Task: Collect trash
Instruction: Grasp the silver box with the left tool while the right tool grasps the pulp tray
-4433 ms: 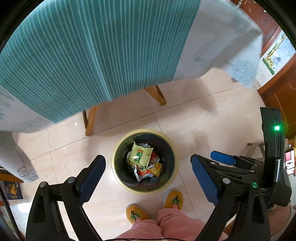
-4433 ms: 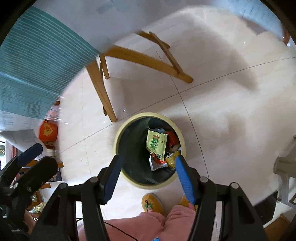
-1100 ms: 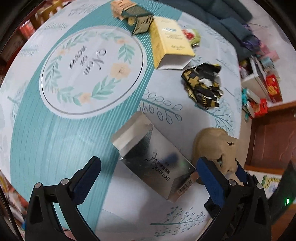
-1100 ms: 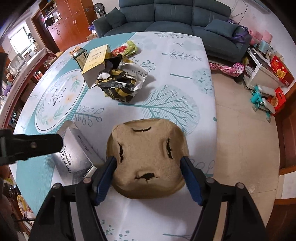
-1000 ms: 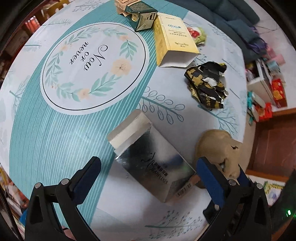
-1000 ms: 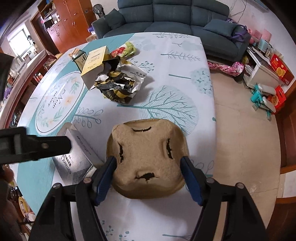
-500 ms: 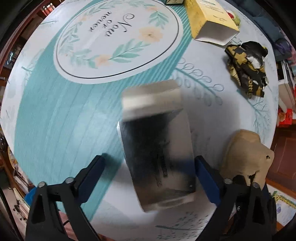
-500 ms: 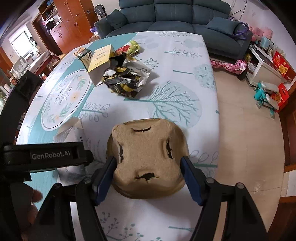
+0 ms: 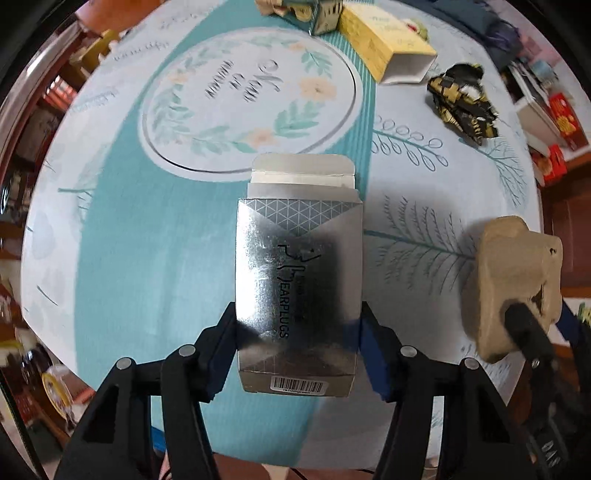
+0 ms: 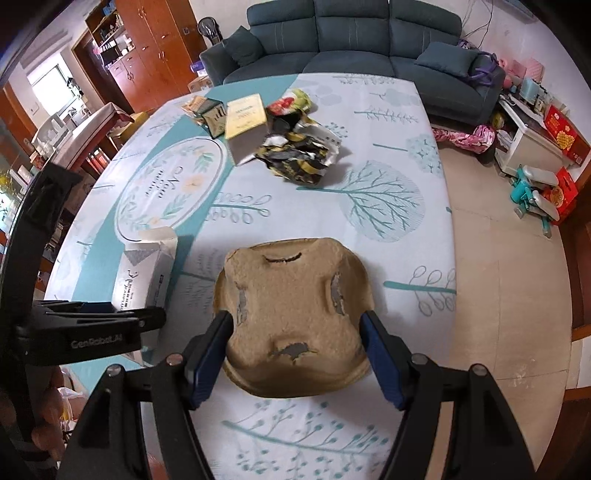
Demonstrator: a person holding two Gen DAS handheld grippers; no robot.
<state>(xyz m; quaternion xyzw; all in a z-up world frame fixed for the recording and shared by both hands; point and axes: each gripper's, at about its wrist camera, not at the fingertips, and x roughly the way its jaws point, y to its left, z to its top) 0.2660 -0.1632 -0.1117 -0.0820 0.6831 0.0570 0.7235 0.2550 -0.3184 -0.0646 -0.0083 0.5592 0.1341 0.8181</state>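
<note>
A teal and white printed tablecloth (image 9: 155, 258) covers the table; its round wreath emblem carries script lettering that begins with "You", the rest too distorted to make out. Beyond the table in the right wrist view stands a dark blue sofa (image 10: 351, 33). The right gripper (image 10: 295, 347) holds a tan moulded-pulp tray (image 10: 295, 306), turned bottom up, its blue pads pressed on either side, near the table's edge. Beside it, the left gripper (image 9: 297, 347) points straight down with its jaws closing on a silver carton (image 9: 299, 280) printed "EARPLUGS" in black beside a line-drawn logo, a barcode sticker at its near end and its flap open at the far end; both pads sit against the carton's sides. The left gripper's black body reads "GenRobot.AI" in the right wrist view. Farther across the cloth lie an open yellow box (image 10: 245, 118) with small illegible print, a crumpled black and gold wrapper (image 10: 295, 158), and a small dark green carton (image 10: 216, 116).
</note>
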